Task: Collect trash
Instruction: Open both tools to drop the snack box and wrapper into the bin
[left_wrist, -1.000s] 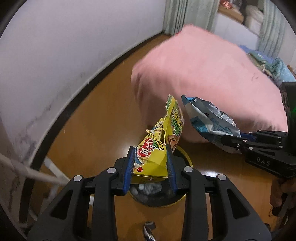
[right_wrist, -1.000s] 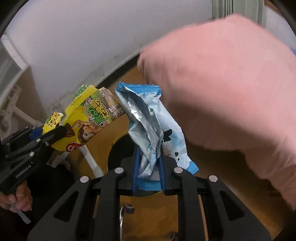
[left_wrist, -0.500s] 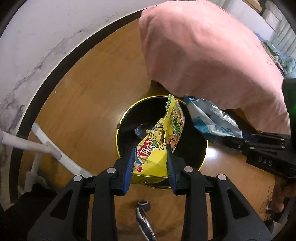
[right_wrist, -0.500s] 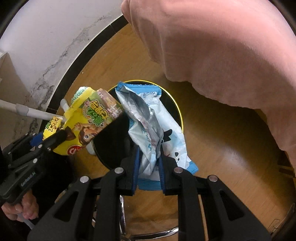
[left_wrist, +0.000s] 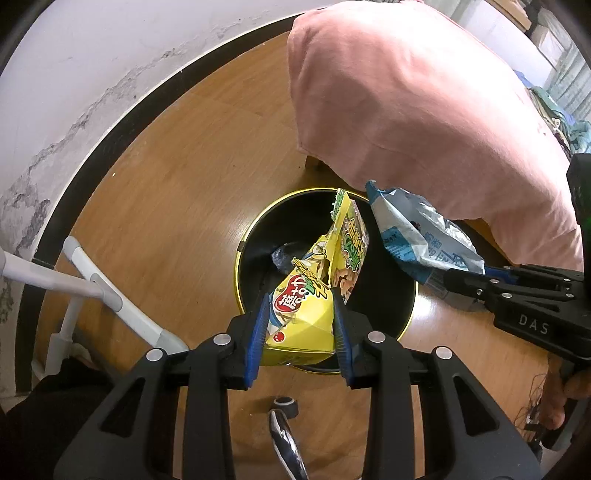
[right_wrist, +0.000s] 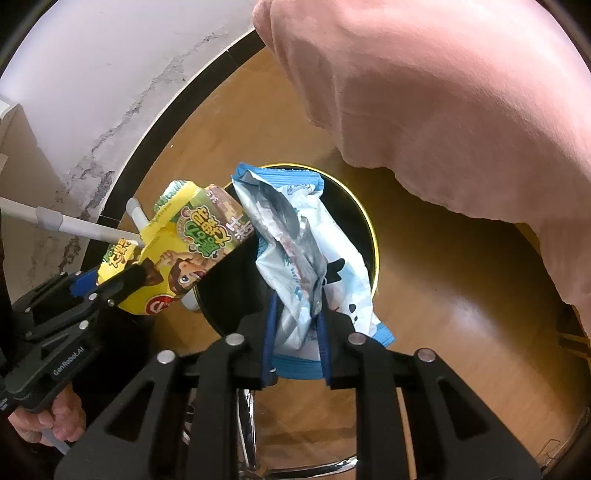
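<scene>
Both wrappers are hanging over the black bin, unreleased: the left gripper is clamping the yellow snack bag, the right gripper the blue-white wrapper.

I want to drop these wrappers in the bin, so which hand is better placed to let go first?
Probably left. The left gripper holds the yellow packet right over the bin's opening; the right gripper's blue wrapper looks nearer the rim in the left view.

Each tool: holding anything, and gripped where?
Left tool pinches the yellow snack wrapper at its lower end. Right tool pinches the blue-white wrapper near its bottom seam. Both hang over the bin.
</scene>
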